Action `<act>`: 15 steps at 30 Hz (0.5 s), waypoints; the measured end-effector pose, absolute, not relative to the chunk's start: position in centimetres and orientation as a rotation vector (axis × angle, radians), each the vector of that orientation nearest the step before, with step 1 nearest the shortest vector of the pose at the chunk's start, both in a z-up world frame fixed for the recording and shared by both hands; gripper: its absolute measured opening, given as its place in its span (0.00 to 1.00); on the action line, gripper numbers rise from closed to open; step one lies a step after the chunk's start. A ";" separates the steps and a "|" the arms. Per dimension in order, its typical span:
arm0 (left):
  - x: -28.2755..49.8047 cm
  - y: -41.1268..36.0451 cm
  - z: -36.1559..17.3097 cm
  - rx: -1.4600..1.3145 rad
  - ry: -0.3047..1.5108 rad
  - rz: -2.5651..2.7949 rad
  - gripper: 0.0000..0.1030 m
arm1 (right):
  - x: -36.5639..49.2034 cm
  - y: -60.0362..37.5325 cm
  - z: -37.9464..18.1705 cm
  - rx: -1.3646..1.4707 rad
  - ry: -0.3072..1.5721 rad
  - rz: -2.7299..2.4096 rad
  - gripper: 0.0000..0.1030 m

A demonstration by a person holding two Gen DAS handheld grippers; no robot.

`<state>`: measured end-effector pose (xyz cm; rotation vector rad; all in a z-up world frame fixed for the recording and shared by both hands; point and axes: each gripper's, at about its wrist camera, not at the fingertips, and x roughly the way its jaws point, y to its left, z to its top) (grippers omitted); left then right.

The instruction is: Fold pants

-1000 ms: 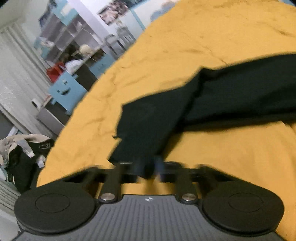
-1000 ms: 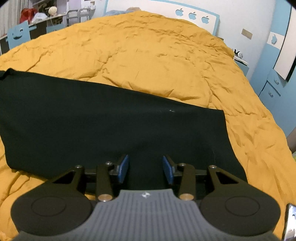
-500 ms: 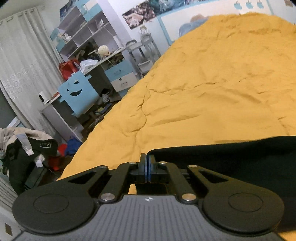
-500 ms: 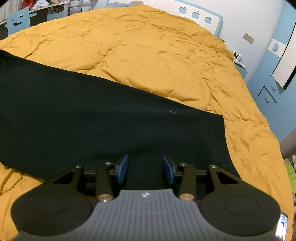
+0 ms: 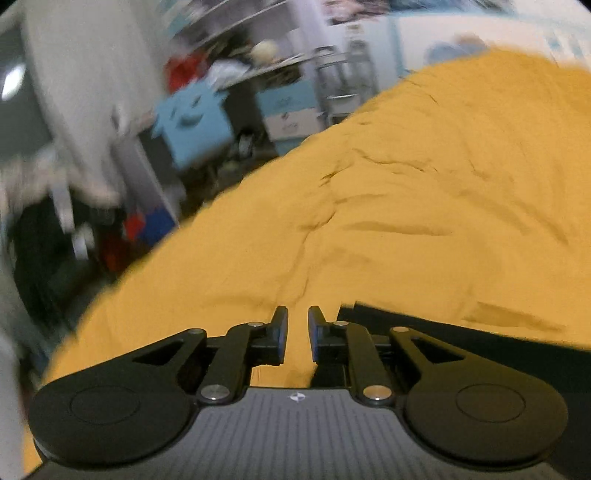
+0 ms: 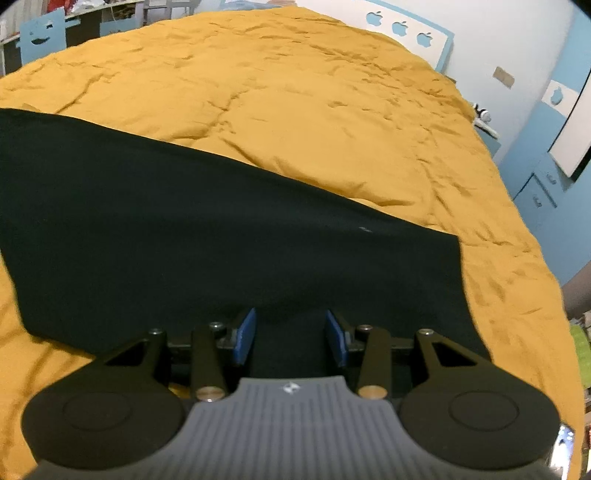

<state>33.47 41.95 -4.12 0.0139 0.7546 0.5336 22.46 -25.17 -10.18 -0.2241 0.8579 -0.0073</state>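
Note:
The black pants [image 6: 207,229] lie flat as a long folded band across the yellow bed cover [image 6: 295,92]. My right gripper [image 6: 290,338] is open and empty, hovering over the pants' near edge. In the blurred left wrist view, my left gripper [image 5: 297,334] has its jaws a little apart with nothing between them. It sits over the yellow cover [image 5: 424,221], just left of the pants' end [image 5: 461,332].
The bed's left edge drops to a cluttered floor with a blue smiley-face chair [image 5: 192,125], shelves and a desk. On the right side stand a blue cabinet [image 6: 546,192] and a white headboard with apple cut-outs [image 6: 402,26].
My left gripper carried the pants' end over, laid it down, then opened and let go. It has shifted left off the cloth. My right gripper stayed open over the pants.

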 end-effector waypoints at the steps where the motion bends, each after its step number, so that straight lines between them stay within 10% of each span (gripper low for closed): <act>1: 32.3 42.9 -3.9 -0.079 0.752 0.529 0.21 | 22.4 -24.7 -10.0 -0.207 0.859 0.014 0.37; 15: 22.5 48.6 -9.4 -0.966 0.626 0.399 0.49 | 18.8 -15.4 -8.8 -0.150 0.904 0.295 0.36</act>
